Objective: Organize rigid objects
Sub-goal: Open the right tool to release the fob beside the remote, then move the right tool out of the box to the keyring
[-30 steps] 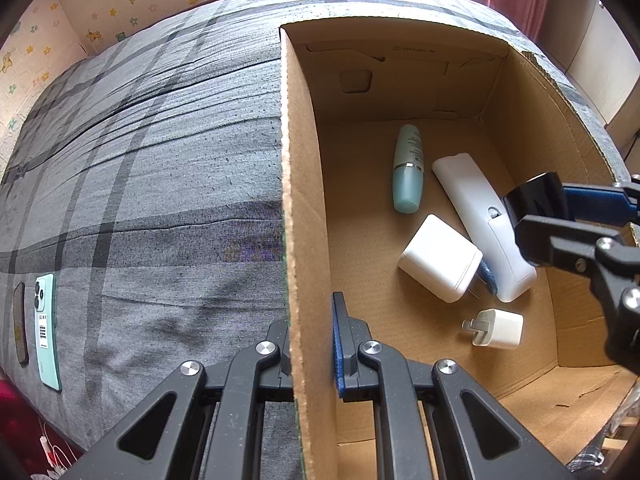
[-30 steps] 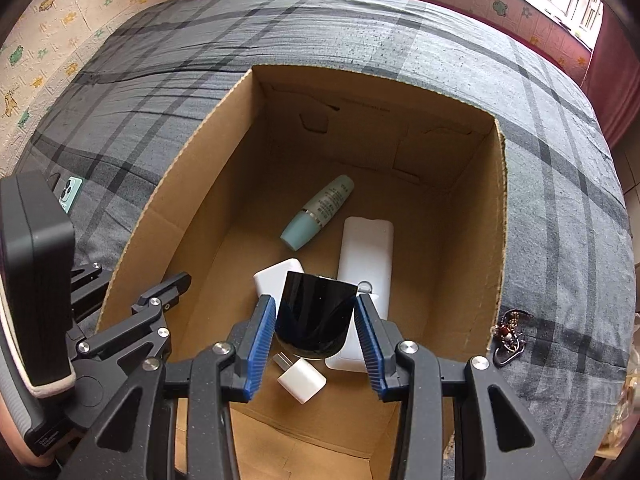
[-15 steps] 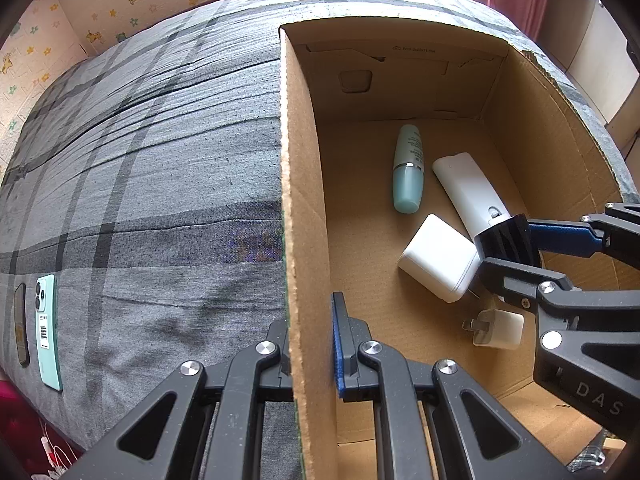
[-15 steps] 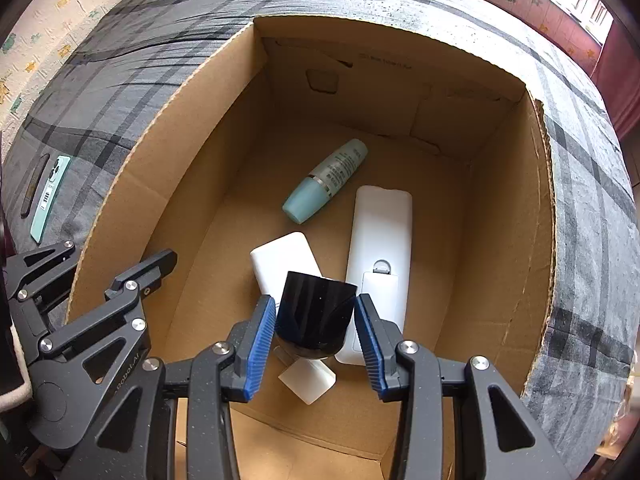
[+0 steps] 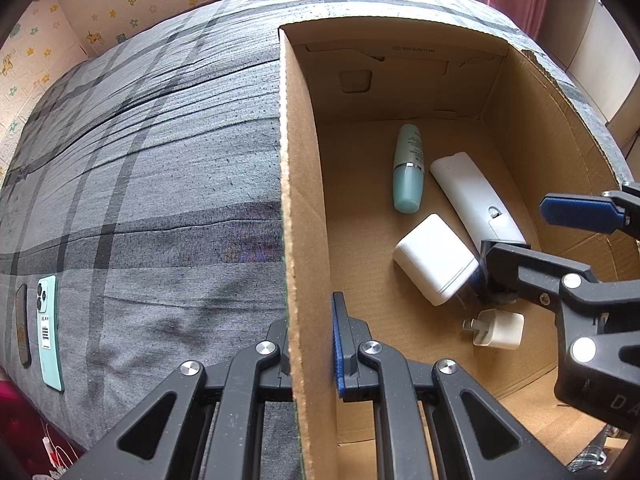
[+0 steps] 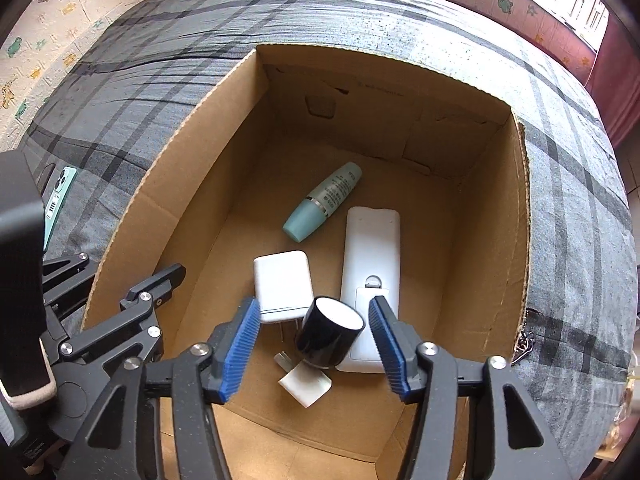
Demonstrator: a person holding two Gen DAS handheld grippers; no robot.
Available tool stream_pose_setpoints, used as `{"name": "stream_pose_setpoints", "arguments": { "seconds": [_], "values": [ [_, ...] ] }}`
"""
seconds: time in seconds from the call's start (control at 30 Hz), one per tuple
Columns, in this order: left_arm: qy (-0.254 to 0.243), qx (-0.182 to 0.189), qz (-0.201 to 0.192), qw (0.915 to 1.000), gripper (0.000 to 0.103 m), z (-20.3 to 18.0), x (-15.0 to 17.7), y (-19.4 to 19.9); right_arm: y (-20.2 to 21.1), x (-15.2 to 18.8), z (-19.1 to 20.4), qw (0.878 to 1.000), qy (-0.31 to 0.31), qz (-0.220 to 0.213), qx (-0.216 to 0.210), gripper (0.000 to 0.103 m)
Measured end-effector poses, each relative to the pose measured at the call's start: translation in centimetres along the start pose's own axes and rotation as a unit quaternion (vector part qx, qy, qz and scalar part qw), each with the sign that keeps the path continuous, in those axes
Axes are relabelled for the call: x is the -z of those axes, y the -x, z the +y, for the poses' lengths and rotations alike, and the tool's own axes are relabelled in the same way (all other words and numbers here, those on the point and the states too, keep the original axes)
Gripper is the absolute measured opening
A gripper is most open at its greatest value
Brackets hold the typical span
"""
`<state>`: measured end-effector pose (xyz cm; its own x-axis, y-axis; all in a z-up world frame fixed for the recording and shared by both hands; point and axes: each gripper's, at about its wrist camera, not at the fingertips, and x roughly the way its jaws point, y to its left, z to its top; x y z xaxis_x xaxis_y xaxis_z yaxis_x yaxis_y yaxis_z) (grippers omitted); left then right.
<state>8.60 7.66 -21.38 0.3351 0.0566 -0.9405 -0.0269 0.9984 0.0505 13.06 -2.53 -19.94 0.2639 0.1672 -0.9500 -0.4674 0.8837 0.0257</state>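
Observation:
An open cardboard box [image 6: 516, 208] stands on the plaid bed. In it lie a teal bottle [image 6: 324, 202], a white remote [image 6: 372, 276], a white power adapter [image 6: 282, 284] and a small white plug [image 6: 306, 382]. A black cylinder [image 6: 330, 332] lies loose between the adapter and the remote. My right gripper [image 6: 316, 344] is open around it, its pads clear of it. My left gripper [image 5: 310, 344] is shut on the box's left wall [image 5: 300, 200]. The right gripper [image 5: 516, 232] also shows in the left wrist view, where the cylinder is mostly hidden.
A teal phone [image 5: 48, 332] and a dark flat object [image 5: 22, 324] lie on the grey plaid bedcover [image 5: 160, 160] left of the box. A keyring [image 6: 524, 338] lies on the cover by the box's right wall. Wallpapered walls and a red curtain stand behind the bed.
My right gripper lowered into the box with the black cylinder, then opened. The cylinder now lies on the box floor. The left gripper has not moved.

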Motion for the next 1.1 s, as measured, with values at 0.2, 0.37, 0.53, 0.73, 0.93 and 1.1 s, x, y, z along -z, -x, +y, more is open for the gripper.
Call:
{"name": "stream_pose_setpoints", "arguments": {
  "seconds": [0.2, 0.37, 0.53, 0.73, 0.93, 1.1],
  "values": [
    [0.0, -0.001, 0.0, 1.0, 0.012, -0.1, 0.0, 0.0, 0.8, 0.1, -0.2, 1.0, -0.001, -0.01, 0.007, 0.079],
    [-0.001, -0.001, 0.0, 1.0, 0.012, -0.1, 0.1, 0.1, 1.5, 0.2, -0.2, 1.0, -0.003, -0.019, 0.008, 0.085],
    [0.001, -0.001, 0.0, 1.0, 0.012, -0.1, 0.1, 0.1, 2.5, 0.1, -0.5, 0.999, -0.006, -0.031, 0.01, 0.092],
    [0.0, -0.002, 0.001, 1.0, 0.012, -0.1, 0.0, 0.0, 4.3, -0.1, -0.7, 0.999, -0.007, -0.053, 0.007, 0.1],
    [-0.001, -0.003, 0.001, 1.0, 0.012, -0.1, 0.0, -0.1, 5.5, -0.3, -1.7, 0.997, -0.012, -0.07, 0.011, 0.103],
    [-0.001, -0.004, 0.001, 1.0, 0.012, -0.2, 0.0, 0.0, 6.4, -0.3, -3.4, 0.996, -0.026, -0.08, 0.023, 0.103]
  ]
}}
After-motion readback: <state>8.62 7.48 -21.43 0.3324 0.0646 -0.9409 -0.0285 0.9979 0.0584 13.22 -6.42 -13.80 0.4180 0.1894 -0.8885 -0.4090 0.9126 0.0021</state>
